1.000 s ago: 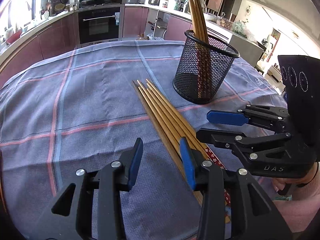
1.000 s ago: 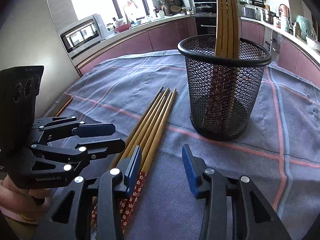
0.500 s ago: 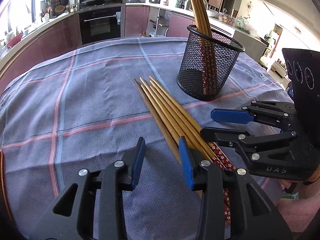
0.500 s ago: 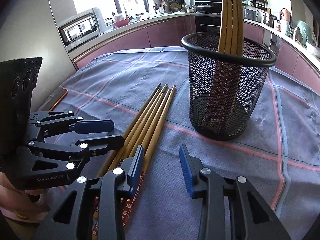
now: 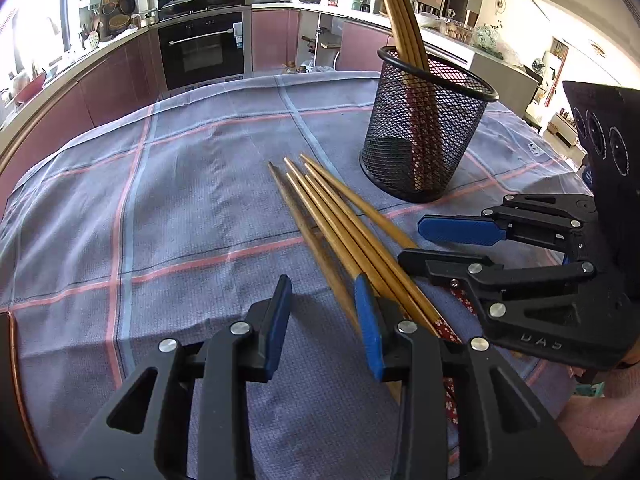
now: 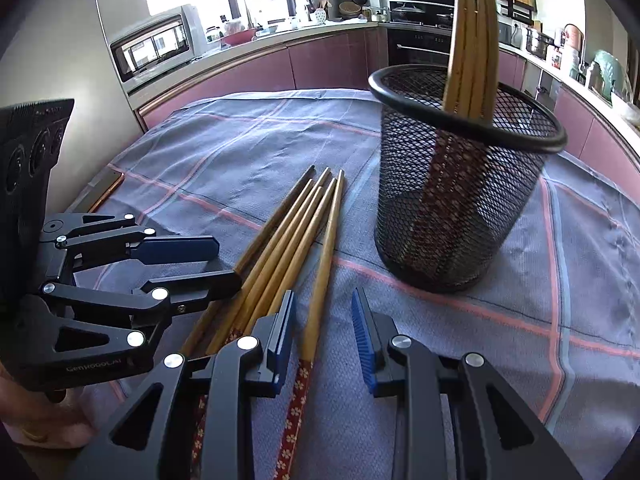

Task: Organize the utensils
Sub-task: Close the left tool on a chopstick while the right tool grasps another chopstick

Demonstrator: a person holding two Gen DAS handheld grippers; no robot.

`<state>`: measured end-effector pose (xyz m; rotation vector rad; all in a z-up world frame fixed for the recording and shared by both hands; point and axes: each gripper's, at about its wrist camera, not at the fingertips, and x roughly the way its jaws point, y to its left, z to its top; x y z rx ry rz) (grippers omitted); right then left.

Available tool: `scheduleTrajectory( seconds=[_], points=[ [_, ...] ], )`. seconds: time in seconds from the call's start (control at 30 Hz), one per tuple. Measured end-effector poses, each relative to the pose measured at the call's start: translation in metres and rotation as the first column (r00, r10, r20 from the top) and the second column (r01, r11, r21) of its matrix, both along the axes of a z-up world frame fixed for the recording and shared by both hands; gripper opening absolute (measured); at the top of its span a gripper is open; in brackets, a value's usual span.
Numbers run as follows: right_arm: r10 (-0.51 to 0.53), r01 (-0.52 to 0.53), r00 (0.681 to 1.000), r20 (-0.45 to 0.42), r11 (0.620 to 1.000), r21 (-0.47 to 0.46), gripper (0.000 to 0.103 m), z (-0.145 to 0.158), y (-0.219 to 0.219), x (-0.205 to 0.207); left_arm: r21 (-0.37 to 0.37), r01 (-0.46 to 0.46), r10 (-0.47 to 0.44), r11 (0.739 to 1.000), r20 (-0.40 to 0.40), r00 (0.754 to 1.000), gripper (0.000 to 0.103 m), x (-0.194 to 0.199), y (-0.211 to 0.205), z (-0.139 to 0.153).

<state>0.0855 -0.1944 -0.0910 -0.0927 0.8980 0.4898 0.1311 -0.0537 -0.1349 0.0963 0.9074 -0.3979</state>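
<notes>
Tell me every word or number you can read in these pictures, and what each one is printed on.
"DAS": body of the right gripper, seen from the left wrist camera.
"GenROBOT.AI", small and partly blurred, so this reading is uncertain: body of the left gripper, seen from the right wrist camera.
Small dark mark on the tablecloth: too small to read.
Oven stickers: too blurred to read.

Two wrist views, shared chopsticks (image 5: 340, 220)

On my black right gripper (image 5: 452, 248), seen from my left wrist camera, I read "DAS". My black left gripper (image 6: 192, 262) reads roughly "GenRobot.AI", letters partly blurred.
</notes>
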Motion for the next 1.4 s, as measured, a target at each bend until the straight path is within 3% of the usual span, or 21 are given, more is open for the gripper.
scheduleTrajectory(
  seconds=[0.2,0.3,0.63,0.93,1.2,1.4],
  points=[
    [-0.021,0.022,1.0,-0.012,0.999,0.029,0.01,-0.001,-0.005,0.007,-0.011,0.008,-0.008,1.0,-0.006,1.0,0.014,0.004,-0.003,-0.001],
    [-0.034,0.036,0.999,-0.029,0.997,0.068,0.006,-0.002,-0.011,0.008,-0.017,0.001,-0.001,1.0,-0.006,1.0,0.014,0.005,-0.003,-0.001],
    [-0.024,0.025,1.0,-0.01,0.989,0.149,0.006,0.007,-0.022,0.002,-0.047,-0.026,0.026,0.999,-0.003,1.0,0.009,-0.004,0.007,0.002],
    [0.057,-0.055,0.998,-0.011,0.99,0.129,0.006,0.008,-0.011,-0.008,-0.068,0.003,-0.002,0.998,0.009,1.0,0.007,-0.018,0.008,0.008],
    [0.06,-0.057,0.998,-0.034,0.994,0.099,0.007,0.004,-0.008,-0.004,-0.06,0.04,-0.041,0.997,-0.014,0.999,0.008,-0.015,0.001,0.0],
    [0.065,-0.06,0.997,-0.046,0.994,0.095,0.007,-0.001,-0.007,0.002,-0.066,0.056,-0.059,0.996,-0.04,0.997,0.015,-0.006,0.0,-0.004]
  ],
)
